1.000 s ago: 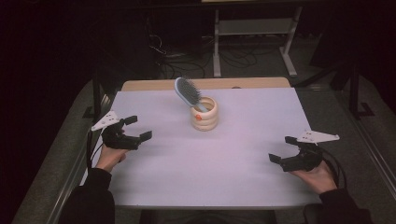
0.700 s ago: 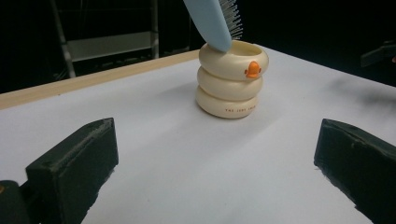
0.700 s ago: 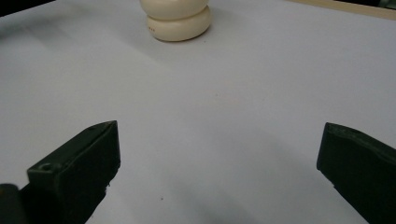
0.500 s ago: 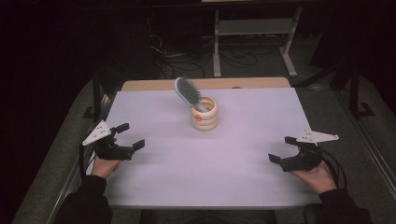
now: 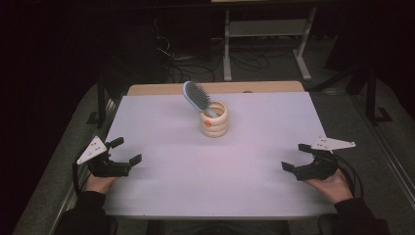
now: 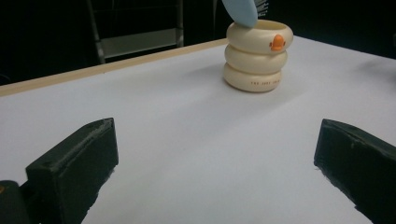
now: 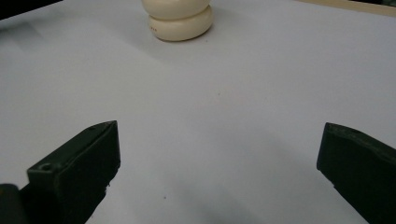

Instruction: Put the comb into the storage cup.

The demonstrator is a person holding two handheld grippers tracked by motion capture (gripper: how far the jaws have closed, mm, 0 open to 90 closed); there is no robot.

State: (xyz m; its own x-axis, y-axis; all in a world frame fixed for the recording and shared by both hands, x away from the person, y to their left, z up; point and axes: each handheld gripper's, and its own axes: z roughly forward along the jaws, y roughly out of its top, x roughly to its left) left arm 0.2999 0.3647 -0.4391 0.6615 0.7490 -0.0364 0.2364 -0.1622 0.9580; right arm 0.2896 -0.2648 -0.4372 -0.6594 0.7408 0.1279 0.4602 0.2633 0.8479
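Observation:
A cream ringed cup [image 5: 214, 120] with a small orange duck mark stands upright at the table's far middle. A light blue hairbrush [image 5: 196, 97] leans out of it toward the left, bristles up. The cup [image 6: 258, 56] and the brush's blue back [image 6: 240, 11] appear far ahead in the left gripper view; the cup's base [image 7: 179, 18] sits at the top of the right gripper view. My left gripper [image 5: 125, 152] rests open near the table's left edge, nothing between its jaws. My right gripper [image 5: 295, 156] rests open near the right edge, also empty.
The white table top [image 5: 210, 171] has a wooden strip [image 5: 161, 89] along its far edge. Behind it stand a metal rack [image 5: 266, 36] and floor cables [image 5: 186, 63]. Dark frame posts flank the table's left and right sides.
My left gripper has drawn back toward the near left edge of the table, away from the cup. The right gripper, cup and brush have stayed put.

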